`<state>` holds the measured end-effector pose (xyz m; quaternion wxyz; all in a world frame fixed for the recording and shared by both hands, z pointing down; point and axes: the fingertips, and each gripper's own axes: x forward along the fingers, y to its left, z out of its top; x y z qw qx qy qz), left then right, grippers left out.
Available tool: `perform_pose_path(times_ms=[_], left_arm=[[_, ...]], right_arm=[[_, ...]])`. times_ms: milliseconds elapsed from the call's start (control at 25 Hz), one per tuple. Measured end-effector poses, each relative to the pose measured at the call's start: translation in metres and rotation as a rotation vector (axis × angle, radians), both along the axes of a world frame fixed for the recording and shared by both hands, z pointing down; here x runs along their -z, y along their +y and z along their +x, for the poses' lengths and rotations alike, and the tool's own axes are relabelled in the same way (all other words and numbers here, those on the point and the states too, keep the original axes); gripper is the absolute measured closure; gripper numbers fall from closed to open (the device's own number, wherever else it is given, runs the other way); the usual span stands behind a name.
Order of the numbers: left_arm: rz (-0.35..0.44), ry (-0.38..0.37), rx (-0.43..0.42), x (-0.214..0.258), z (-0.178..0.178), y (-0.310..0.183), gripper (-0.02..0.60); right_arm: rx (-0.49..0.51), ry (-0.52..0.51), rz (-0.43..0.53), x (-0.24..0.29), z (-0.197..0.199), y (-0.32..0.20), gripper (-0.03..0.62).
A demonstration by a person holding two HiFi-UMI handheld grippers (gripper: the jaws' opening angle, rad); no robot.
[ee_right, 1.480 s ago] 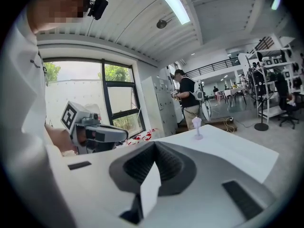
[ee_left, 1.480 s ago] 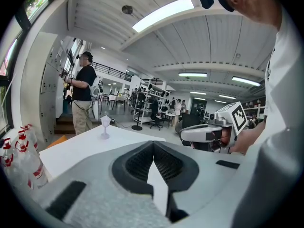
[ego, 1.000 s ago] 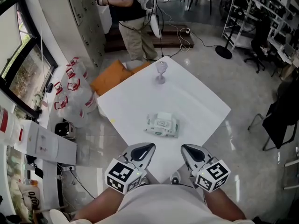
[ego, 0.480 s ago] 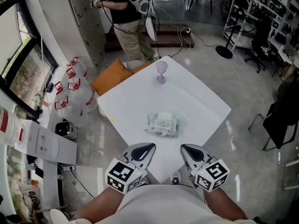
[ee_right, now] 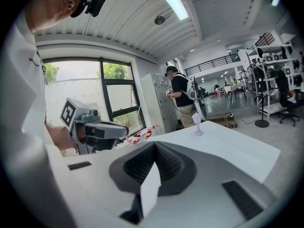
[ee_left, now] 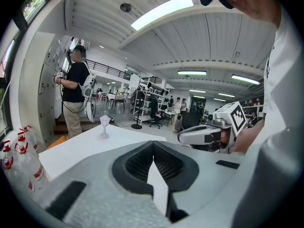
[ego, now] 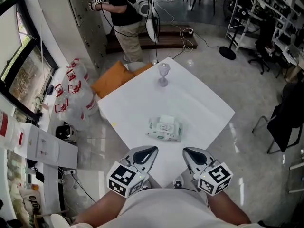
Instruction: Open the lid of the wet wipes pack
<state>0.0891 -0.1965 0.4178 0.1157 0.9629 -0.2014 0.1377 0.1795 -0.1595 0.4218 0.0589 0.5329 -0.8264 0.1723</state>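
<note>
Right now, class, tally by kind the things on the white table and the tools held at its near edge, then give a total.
Wipes pack: 1
Glass: 1
Tools: 2, the left tool and the right tool
Total: 4

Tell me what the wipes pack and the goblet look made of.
Wipes pack: probably soft plastic film; its green-white surface looks wrinkled, slightly glossy.
Goblet: clear glass or plastic, cannot tell which; it looks pale and see-through.
</note>
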Motion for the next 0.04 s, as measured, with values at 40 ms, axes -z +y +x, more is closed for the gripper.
perform_pose_path(times_ms=[40], left_arm=[[0.0, 0.0, 0.0, 0.0, 0.0005, -0.0005, 0.574]], right_arm=[[0.0, 0.0, -0.001, -0.0004, 0.0006, -0.0005, 0.589]])
